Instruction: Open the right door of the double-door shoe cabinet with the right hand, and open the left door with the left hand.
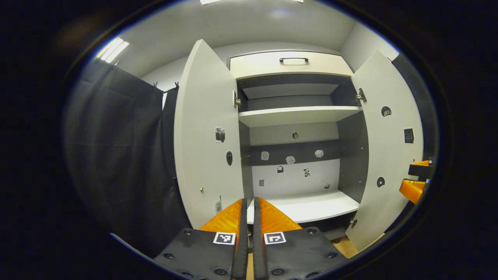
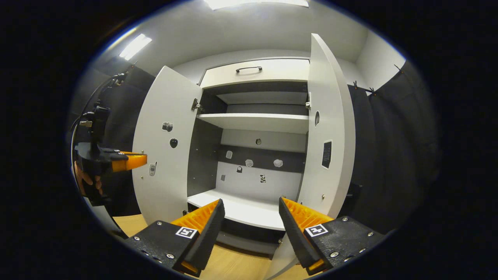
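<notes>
Shoe cabinet stands straight ahead of both claws, both doors swung wide. Left door is ahead and to the left of the left gripper, whose fingers are clenched together with only a thin slit between them, gripping nothing. Right door rises just above the right finger of the right gripper, jaws released and spread apart, empty. Bottom shelf lies between its fingertips. Drawer with a dark handle sits on top.
</notes>
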Motion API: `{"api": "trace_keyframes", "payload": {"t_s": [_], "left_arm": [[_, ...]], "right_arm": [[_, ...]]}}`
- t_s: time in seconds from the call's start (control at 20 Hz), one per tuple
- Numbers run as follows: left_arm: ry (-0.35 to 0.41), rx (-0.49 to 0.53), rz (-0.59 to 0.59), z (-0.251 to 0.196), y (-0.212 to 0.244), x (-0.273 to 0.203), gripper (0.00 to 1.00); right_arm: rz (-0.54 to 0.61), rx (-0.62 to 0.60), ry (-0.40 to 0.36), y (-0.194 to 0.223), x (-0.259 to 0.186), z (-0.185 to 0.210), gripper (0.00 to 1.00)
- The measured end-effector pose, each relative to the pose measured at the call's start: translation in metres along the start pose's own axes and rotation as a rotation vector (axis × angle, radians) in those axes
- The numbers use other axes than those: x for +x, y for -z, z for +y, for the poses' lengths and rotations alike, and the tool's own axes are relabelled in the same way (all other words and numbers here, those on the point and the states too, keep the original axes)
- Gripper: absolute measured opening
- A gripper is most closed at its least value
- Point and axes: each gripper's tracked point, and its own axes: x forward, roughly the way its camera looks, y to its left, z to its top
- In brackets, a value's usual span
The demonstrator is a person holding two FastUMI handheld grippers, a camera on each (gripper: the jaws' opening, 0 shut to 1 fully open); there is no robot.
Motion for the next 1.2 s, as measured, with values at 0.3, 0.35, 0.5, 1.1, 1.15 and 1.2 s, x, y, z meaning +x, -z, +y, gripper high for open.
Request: {"api": "trace_keyframes", "payload": {"t_s": [0.3, 0.35, 0.5, 1.1, 1.15, 1.2], "left_arm": [[0.064, -0.012, -0.036, -0.017, -0.006, 0.000, 0.42], [0.071, -0.017, -0.046, -0.020, -0.008, 0.000, 0.49], [0.088, -0.032, -0.072, -0.026, -0.011, -0.003, 0.64], [0.106, -0.093, -0.155, -0.013, -0.026, 0.009, 0.96], [0.111, -0.088, -0.155, -0.014, -0.026, 0.010, 0.96], [0.114, -0.084, -0.155, -0.014, -0.025, 0.011, 0.96]], "right_arm": [[-0.021, -0.028, 0.038, -0.013, 0.011, -0.005, 0.90], [-0.026, -0.028, 0.045, -0.015, 0.014, -0.006, 0.91], [-0.038, -0.018, 0.067, -0.019, 0.017, -0.011, 0.91], [-0.075, -0.008, 0.093, -0.028, 0.029, -0.009, 0.94], [-0.073, -0.009, 0.094, -0.028, 0.031, -0.008, 0.93], [-0.072, -0.011, 0.096, -0.028, 0.032, -0.007, 0.94]]}}
